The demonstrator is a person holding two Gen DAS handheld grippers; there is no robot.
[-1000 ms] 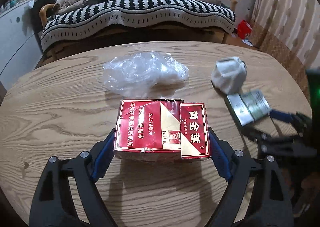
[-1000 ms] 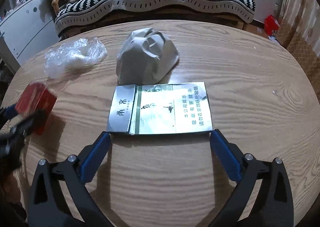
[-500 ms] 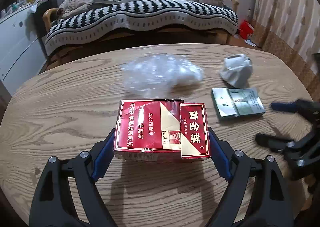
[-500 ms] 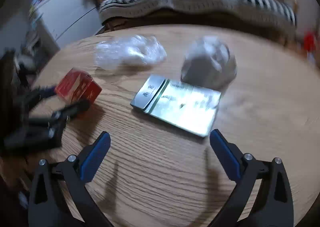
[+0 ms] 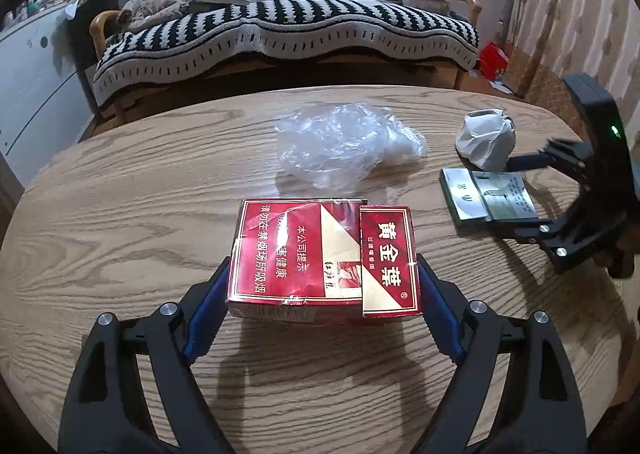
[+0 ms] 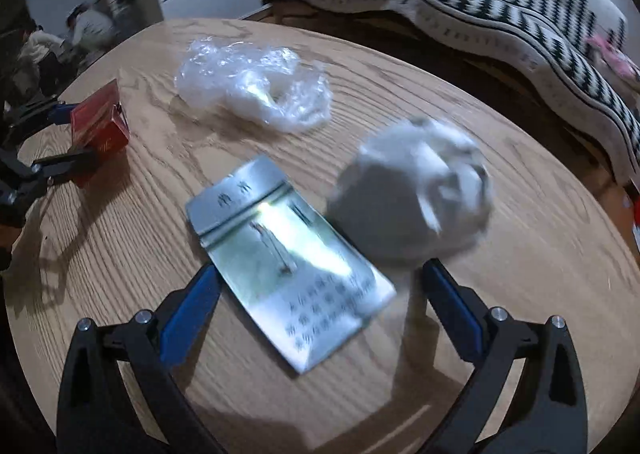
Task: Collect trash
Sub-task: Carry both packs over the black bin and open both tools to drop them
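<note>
Bare table (image 5: 120, 214) left of the red pack (image 5: 324, 254) — plastic wrap (image 5: 344, 142) blocks beyond it.

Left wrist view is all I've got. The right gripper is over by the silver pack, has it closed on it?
Observer: No. In the right wrist view the right gripper is open, and the silver pack lies flat and askew between its fingers.
Operator: Is anything crowding it?
Observer: Yes, the crumpled white paper wad sits just past the tip of one finger, close beside the pack. The blur hides whether they touch.
Operator: And my red pack?
Observer: From that side the red pack is clamped in the left gripper, tilted, with a shadow beneath it. It looks clear of the table.
</note>
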